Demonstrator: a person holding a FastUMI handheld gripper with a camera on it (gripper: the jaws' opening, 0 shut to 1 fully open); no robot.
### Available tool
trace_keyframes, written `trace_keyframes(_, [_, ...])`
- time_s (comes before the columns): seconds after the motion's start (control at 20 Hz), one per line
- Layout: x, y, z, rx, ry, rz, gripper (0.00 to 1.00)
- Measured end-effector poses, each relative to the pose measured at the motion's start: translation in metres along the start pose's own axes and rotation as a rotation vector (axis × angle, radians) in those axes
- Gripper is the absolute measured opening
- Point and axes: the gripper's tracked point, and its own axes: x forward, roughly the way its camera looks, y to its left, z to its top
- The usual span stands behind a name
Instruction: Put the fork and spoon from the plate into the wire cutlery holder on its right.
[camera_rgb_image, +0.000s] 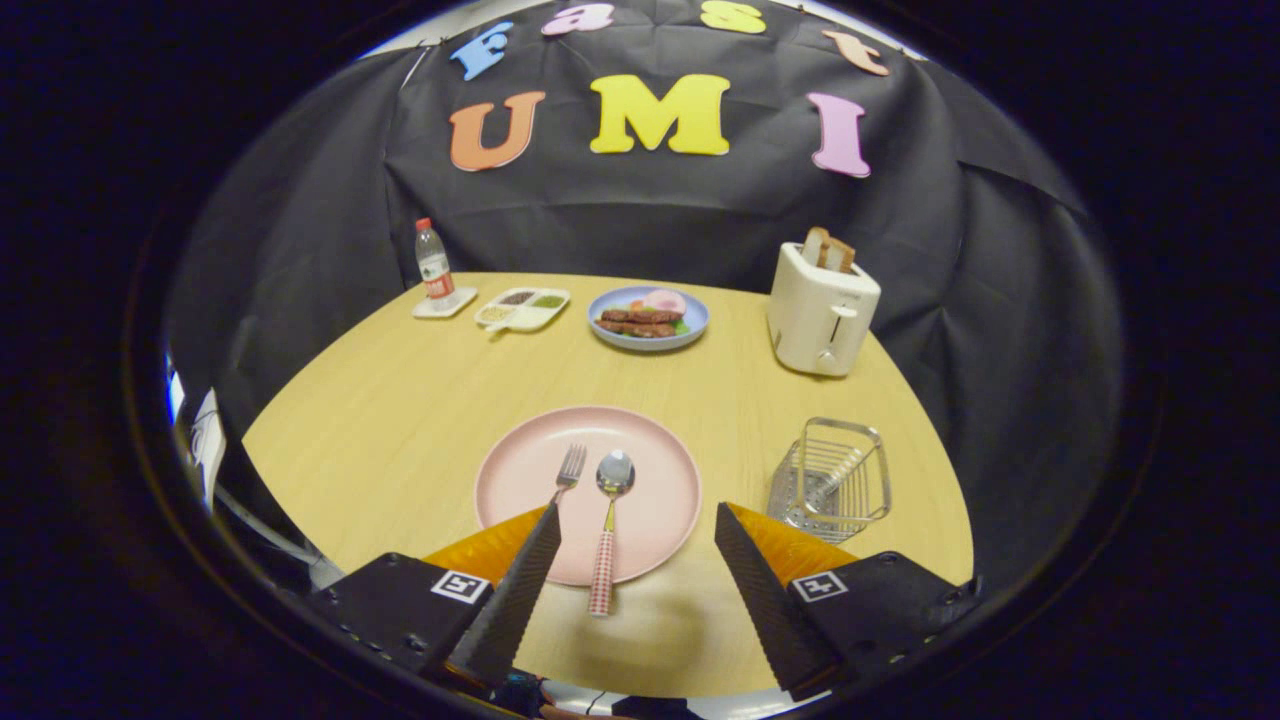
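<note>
1. The fork (568, 470) lies on the pink plate (520, 470), tines pointing away toward the far side of the desk; its handle runs back under the left finger of the hand-held gripper, so only the head and a short part of the shaft can be seen.
2. The spoon (609, 520) lies just beside the fork on the same plate, bowl facing up and pointing away. Its red-and-white checked handle sticks out over the plate's near rim onto the desk.
3. The hand-held gripper (637, 555) hangs above the near side of the plate with its two fingers spread wide apart and nothing between them but the spoon's handle, which neither finger touches. The left finger's tip (545, 530) overlaps the fork's shaft from this angle; whether it touches is impossible to say.
4. The wire cutlery holder (835, 480) stands upright to the right of the plate, near it but apart, on a perforated metal base.
5. The desk (400, 420) is light wood.
6. Farther back, behind the holder, sits a cream toaster (820, 315) with bread slices poking out of the top.
7. At the far middle is a blue plate of food (648, 318).
8. To its left are a divided white tray (522, 308) and a water bottle (433, 265) with a red cap, standing on a small white coaster.
</note>
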Motion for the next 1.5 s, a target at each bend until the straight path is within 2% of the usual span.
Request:
trace_keyframes(0.15, [0.023,0.003,-0.014,-0.013,0.057,0.017,0.81])
trace_keyframes(0.25, [0.038,0.003,-0.022,-0.013,0.099,0.01,0.78])
trace_keyframes(0.35, [0.05,0.009,-0.029,-0.013,0.138,0.027,0.66])
trace_keyframes(0.5, [0.059,0.016,-0.035,-0.047,0.157,0.043,0.61])
trace_keyframes(0.6, [0.065,0.014,-0.044,-0.07,0.185,0.027,0.53])
trace_keyframes(0.8, [0.072,0.015,-0.048,-0.027,0.222,0.005,0.38])
trace_keyframes(0.85, [0.073,0.013,-0.05,-0.025,0.233,-0.002,0.26])
trace_keyframes(1.0, [0.072,0.01,-0.05,-0.015,0.25,-0.015,0.18])
trace_keyframes(1.05, [0.077,0.01,-0.053,-0.019,0.256,-0.019,0.12])
trace_keyframes(1.15, [0.073,0.013,-0.052,-0.015,0.261,-0.004,0.08])
trace_keyframes(1.3, [0.061,0.013,-0.045,-0.02,0.251,0.007,0.08])
trace_keyframes(1.5, [0.038,0.002,-0.027,-0.046,0.225,-0.017,0.08])
